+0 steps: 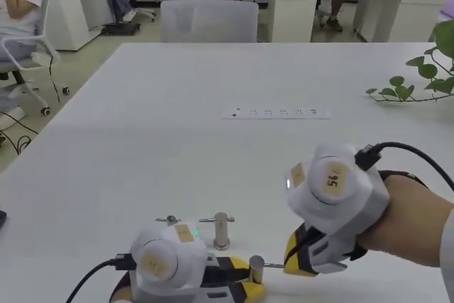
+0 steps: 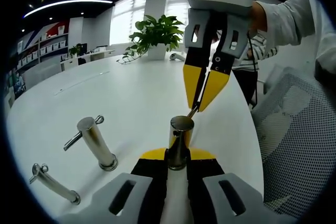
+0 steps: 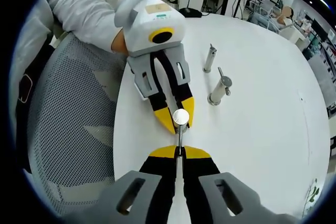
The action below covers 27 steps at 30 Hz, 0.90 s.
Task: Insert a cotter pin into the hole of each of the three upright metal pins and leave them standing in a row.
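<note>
My left gripper is shut on a short upright metal pin near the table's front edge. My right gripper is shut on a thin cotter pin, whose tip touches the side of that metal pin's head. In the head view the left gripper and the right gripper meet at the held pin. Two other metal pins stand beside it, each with a cotter pin through its head. One of them stands just behind the left gripper.
The white table stretches far ahead, with a flush socket strip in its middle and plant leaves at the right edge. A mesh chair sits below the front edge. Desks and seated people are beyond.
</note>
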Tool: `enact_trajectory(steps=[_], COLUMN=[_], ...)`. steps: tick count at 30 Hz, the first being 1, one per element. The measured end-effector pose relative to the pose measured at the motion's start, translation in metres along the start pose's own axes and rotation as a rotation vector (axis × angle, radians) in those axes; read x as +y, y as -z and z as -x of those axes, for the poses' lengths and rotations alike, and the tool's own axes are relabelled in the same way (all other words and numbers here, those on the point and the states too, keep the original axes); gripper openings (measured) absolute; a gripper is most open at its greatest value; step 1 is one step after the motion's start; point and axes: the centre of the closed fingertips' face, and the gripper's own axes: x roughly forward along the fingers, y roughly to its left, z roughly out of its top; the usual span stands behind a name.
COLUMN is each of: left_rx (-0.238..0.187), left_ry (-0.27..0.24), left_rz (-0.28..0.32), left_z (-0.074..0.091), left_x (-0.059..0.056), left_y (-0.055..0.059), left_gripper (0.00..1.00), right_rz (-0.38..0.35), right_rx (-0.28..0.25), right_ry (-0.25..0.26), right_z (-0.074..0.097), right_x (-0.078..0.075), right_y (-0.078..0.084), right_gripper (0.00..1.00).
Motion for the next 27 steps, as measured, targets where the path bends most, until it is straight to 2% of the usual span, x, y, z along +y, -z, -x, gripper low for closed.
enact_trajectory(steps=[27], left_rx=[-0.005], left_ry=[0.0], left_rz=[0.011], left_z=[-0.001], left_x=[0.0], left_y=[0.0], left_gripper=[0.11], right_rz=[0.05], right_rx=[-0.009], right_ry=[-0.007], right_z=[-0.009], right_x=[-0.002], right_y=[-0.018], right_gripper=[0.05])
